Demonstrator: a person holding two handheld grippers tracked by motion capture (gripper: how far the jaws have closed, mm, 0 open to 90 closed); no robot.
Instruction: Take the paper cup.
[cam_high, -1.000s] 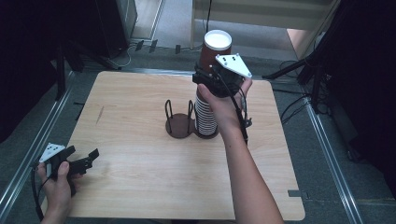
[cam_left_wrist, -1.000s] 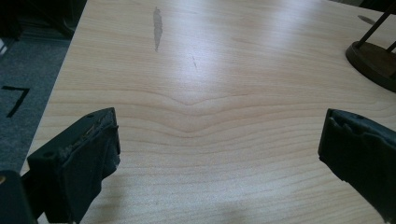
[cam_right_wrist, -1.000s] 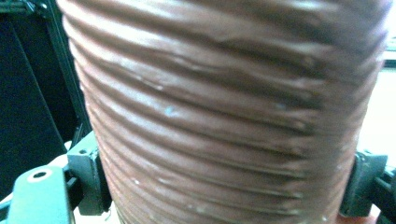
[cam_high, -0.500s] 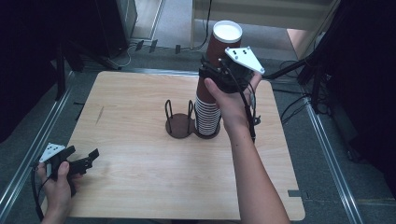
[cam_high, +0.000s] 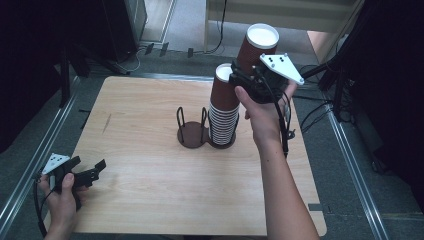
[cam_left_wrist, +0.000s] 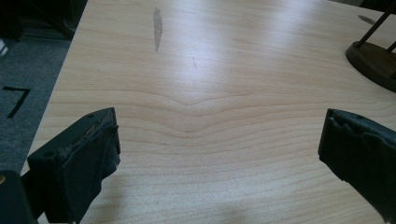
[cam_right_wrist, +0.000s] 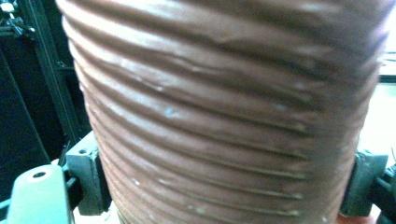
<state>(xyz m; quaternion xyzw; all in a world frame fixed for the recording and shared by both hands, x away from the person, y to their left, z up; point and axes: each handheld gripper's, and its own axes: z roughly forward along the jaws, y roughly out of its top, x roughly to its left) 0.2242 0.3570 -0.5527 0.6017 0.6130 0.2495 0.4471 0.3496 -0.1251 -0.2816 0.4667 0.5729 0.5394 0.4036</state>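
A brown ribbed paper cup (cam_high: 257, 47) with a white inside is held in the air, tilted, by my right gripper (cam_high: 246, 75), which is shut on its lower part. In the right gripper view the cup (cam_right_wrist: 224, 112) sits between the two jaws. Just below and left of it stands a tall stack of brown cups (cam_high: 224, 107) on a dark holder base. An empty wire holder (cam_high: 192, 127) stands beside the stack. My left gripper (cam_high: 92, 172) rests open at the table's front left, its fingers (cam_left_wrist: 79, 158) spread wide over bare wood with nothing between them.
The wooden table (cam_high: 150, 190) has bare room in front and at the left. A dark mark (cam_left_wrist: 157, 25) is on the wood ahead of the left gripper. The holder's base (cam_left_wrist: 373, 60) lies at that view's right edge. Cables and dark stands ring the table.
My right gripper has lifted the top cup off the stack, up and to the right, leaving the stack's white rim exposed. The left gripper has stayed put.
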